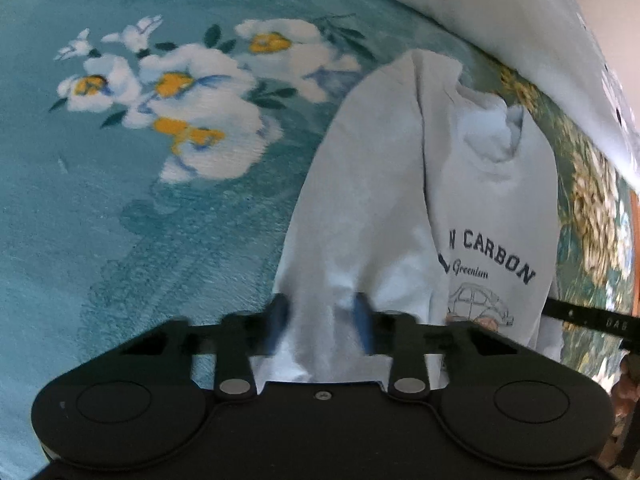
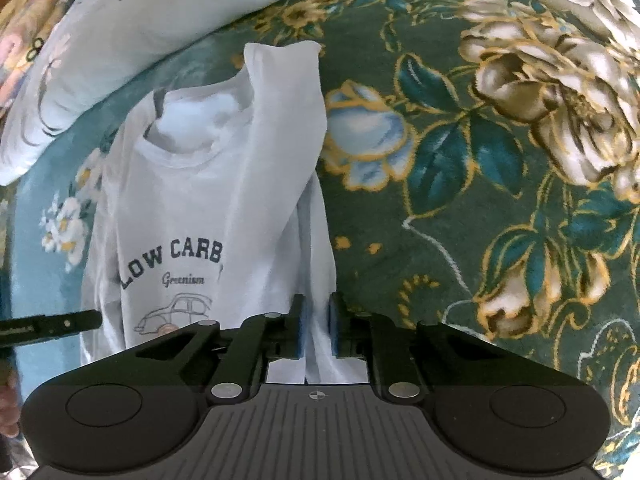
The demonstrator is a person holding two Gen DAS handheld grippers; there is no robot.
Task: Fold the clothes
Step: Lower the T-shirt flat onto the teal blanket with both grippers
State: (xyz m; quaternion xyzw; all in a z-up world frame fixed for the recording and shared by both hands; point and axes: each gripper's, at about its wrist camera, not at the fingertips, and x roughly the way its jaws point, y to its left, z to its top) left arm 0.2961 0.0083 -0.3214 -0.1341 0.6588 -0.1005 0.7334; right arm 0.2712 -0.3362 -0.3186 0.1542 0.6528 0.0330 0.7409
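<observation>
While the white T-shirt [image 1: 472, 184] is lying stretched out ahead of both grippers on the teal floral blanket [image 1: 168, 216], each claw is gripping a bottom corner of it. Seen from its own camera, the left gripper [image 1: 322, 320] is pinching a bunch of white cloth between its blue-padded fingers [image 1: 280, 316], with the jaws narrowed around the fabric and the side of the shirt folded inward running straight forward from the tips. To the right of that claw, the printed chest is showing the words "CARBON" and "Greenism" above a small car drawing. In the right wrist view, the right gripper [image 2: 318, 320] is closing tightly on the hem of the shirt [image 2: 208, 184], its blue pads [image 2: 334, 320] sitting almost together with only a thin strip of cloth between them. Ahead and left of this claw, the collar is pointing away, and a sleeve is lying folded over the body. Beyond the shirt, a pale pillow [image 2: 132, 16] is resting at the far edge of the blanket [image 2: 460, 208].
</observation>
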